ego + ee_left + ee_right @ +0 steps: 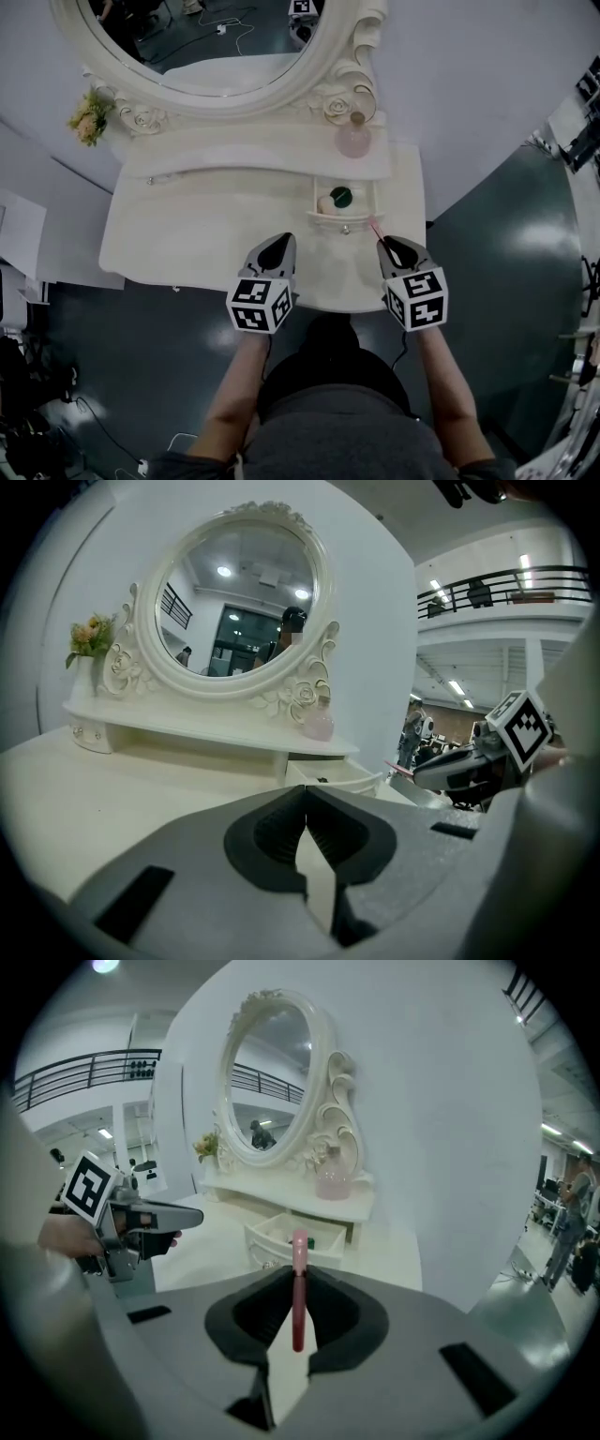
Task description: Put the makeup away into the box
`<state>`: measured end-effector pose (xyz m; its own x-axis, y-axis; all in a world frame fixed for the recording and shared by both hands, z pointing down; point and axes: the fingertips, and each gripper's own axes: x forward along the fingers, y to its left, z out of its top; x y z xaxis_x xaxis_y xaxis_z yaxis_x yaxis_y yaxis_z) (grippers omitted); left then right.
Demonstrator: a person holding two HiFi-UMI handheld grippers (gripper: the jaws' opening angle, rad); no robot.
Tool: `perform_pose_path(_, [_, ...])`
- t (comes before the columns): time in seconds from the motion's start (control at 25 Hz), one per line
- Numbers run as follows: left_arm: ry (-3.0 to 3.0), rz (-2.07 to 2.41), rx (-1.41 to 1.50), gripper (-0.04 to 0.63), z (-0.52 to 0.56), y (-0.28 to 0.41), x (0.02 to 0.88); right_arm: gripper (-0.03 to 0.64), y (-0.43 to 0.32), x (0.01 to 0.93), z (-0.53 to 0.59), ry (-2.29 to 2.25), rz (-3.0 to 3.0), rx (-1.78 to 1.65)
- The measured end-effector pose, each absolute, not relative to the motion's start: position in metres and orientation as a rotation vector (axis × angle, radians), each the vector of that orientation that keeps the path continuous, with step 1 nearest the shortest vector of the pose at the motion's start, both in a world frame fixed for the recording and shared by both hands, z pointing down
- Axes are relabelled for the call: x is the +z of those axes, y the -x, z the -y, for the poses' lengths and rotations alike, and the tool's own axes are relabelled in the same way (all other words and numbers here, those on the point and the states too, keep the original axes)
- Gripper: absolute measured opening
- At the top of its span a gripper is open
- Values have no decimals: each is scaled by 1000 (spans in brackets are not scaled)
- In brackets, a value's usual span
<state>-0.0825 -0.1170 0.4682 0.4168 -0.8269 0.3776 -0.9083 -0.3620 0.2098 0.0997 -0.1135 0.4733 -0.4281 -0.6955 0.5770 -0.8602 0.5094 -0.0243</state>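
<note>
A person is standing at a white dressing bench [187, 234], seen from above, holding a claw in each hand. The right claw [382, 241] is gripping a thin pink makeup stick [299, 1309]. Its jaws are standing only narrowly apart, pressing on the stick from both sides. The stick is poking out past the tips and pointing ahead.

Just ahead of the right claw and slightly to its left, a small drawer [343, 219] is standing pulled out from under the bench's raised shelf. The stick's far end is showing close to the drawer's front right corner, not inside the drawer; whether it is touching the corner cannot be told. Inside the drawer, a round dark green item [341, 197] is lying beside a pale pink item [326, 204]. Further ahead of the right claw, on the shelf above the drawer, a pink glass bottle [354, 139] is standing upright.

The left claw [284, 240] is sitting over the bench, beside the right claw. Its jaws are meeting at the tips with nothing between them.

Ahead of both claws, an oval mirror [206, 37] in an ornate white frame is rising from the shelf. Far to the left of the left claw, a small bunch of flowers [89, 119] is sitting at the shelf's end.
</note>
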Motion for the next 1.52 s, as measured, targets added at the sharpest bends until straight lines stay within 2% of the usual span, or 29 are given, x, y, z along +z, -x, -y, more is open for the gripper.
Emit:
perform_pose_path(0.72, [-2258,1571,260,6,135,93,460,49,-65,436,169,-1110,2366,228])
perform_pose_path(1.52, [-2142,1634,252,6,155,117,479,49,-30,470,204,-811,2343,125])
